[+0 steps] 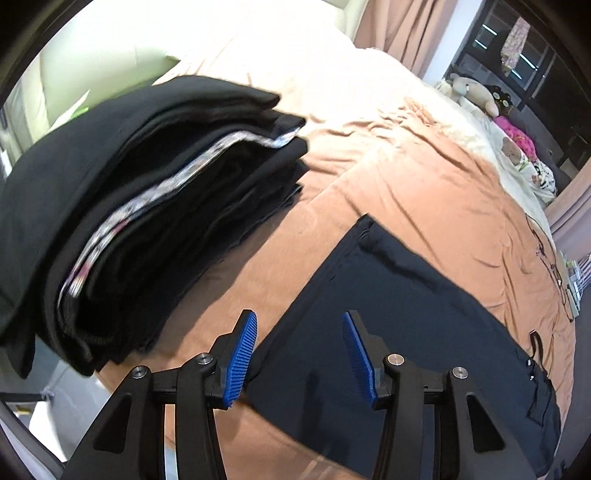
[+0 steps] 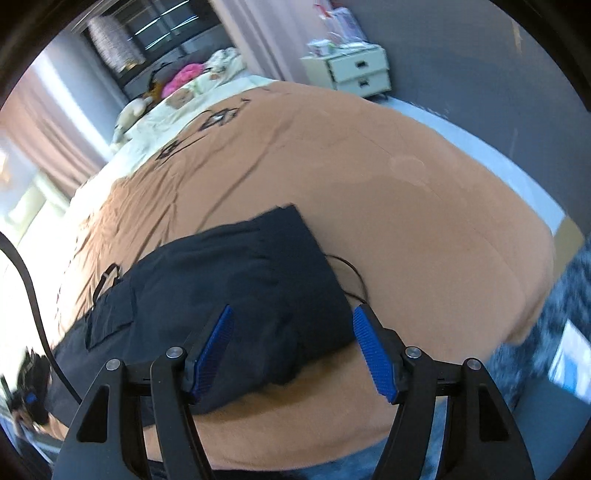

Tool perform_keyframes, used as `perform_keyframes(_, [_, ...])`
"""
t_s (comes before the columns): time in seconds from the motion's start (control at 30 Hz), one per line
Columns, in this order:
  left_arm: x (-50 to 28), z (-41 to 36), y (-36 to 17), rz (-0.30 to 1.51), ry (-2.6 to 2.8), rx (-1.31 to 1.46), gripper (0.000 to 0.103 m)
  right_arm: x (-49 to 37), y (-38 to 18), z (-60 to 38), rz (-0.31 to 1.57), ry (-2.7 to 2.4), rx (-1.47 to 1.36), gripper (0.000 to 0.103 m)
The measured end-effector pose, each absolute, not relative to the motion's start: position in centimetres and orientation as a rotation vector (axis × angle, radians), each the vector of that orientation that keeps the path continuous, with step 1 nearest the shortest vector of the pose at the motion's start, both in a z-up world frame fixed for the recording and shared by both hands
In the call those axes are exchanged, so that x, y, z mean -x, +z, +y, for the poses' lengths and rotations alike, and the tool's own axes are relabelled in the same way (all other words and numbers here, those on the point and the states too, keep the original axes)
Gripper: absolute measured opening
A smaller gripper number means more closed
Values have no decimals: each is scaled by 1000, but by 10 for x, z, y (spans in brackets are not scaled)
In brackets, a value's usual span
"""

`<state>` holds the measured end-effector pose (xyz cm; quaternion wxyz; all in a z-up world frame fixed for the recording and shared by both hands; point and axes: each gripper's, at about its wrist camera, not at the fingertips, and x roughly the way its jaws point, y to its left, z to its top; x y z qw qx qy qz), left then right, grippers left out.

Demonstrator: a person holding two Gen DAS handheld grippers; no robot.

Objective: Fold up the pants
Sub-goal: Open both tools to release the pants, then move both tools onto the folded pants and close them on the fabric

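A home bedroom: bed [image 2: 406, 221], curtains [image 1: 406, 29], nightstand [image 2: 351, 70], stuffed toys [image 1: 476, 92].

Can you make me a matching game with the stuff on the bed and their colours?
Things:
1. pants
2. bedspread
3. gripper pads
4. nightstand

Colours:
A. blue
B. cream
C. orange-brown
D. dark navy

Pairs: 1-D, 2-C, 3-A, 4-B

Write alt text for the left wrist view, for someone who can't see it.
The open left claw, blue pads apart and empty, hovers over dark navy pants lying flat on an orange bedspread. A stack of folded black clothes sits to the left.
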<state>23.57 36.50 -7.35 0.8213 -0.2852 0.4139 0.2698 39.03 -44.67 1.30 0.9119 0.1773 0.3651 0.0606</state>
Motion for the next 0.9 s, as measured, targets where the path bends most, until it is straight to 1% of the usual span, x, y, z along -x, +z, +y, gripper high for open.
perform_keyframes(0.17, [-259, 362, -67, 874, 534, 604, 53, -418, 9, -423, 762, 142, -289, 66])
perform_keyframes(0.2, [-264, 361, -67, 875, 529, 603, 53, -418, 3, -435, 764, 139, -279, 66])
perform_keyframes(0.37, [-296, 359, -68, 890, 504, 588, 54, -440, 1, -430, 782, 141, -241, 66])
perform_keyframes(0.9, [-378, 360, -100, 937, 507, 619, 54, -500, -5, -342, 822, 321, -24, 66])
